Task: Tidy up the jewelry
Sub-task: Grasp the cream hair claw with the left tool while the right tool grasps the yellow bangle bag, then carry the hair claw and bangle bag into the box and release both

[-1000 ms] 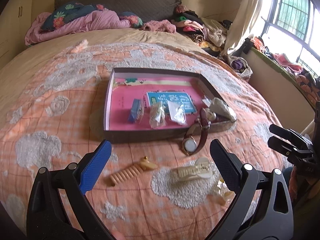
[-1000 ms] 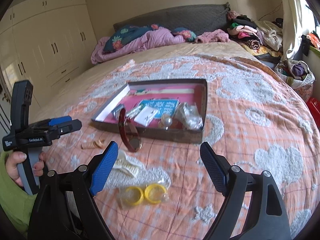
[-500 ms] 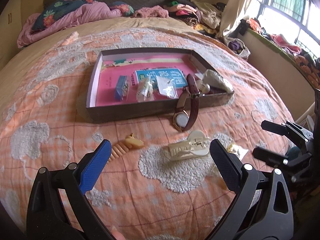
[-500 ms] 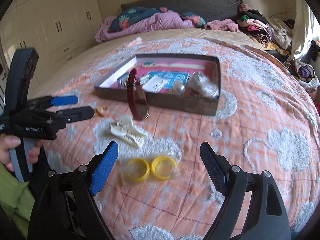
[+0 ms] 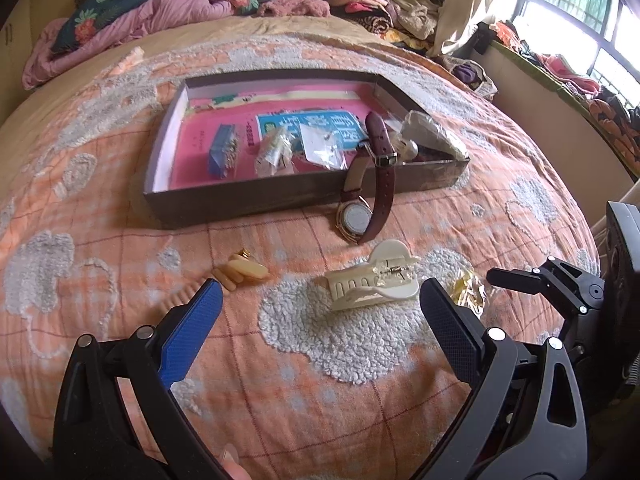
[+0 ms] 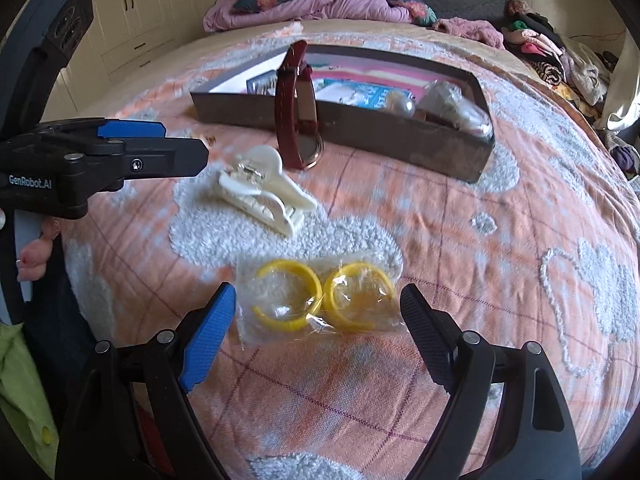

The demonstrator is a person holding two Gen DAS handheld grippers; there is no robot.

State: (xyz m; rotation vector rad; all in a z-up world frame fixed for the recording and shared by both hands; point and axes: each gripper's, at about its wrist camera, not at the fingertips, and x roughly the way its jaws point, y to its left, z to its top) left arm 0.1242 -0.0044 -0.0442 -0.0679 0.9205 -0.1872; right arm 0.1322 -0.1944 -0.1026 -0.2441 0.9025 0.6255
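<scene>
A shallow dark box with a pink floor holds several small packets. A maroon-strapped watch leans on its front wall; it also shows in the right wrist view. A cream hair claw and a tan comb clip lie on the bedspread. A clear bag with two yellow rings lies just ahead of my open right gripper, between its fingers. My left gripper is open and empty, just short of the hair claw.
The orange and white bedspread covers a round bed. Piled bedding and clothes lie at the far side. Wardrobes stand to the left, a window to the right. The bed edge drops off near the right gripper.
Both grippers have moved forward and down toward the bedspread. The hair claw now sits just ahead of the left gripper and the ring bag between the right gripper's fingers. Both stay open.
</scene>
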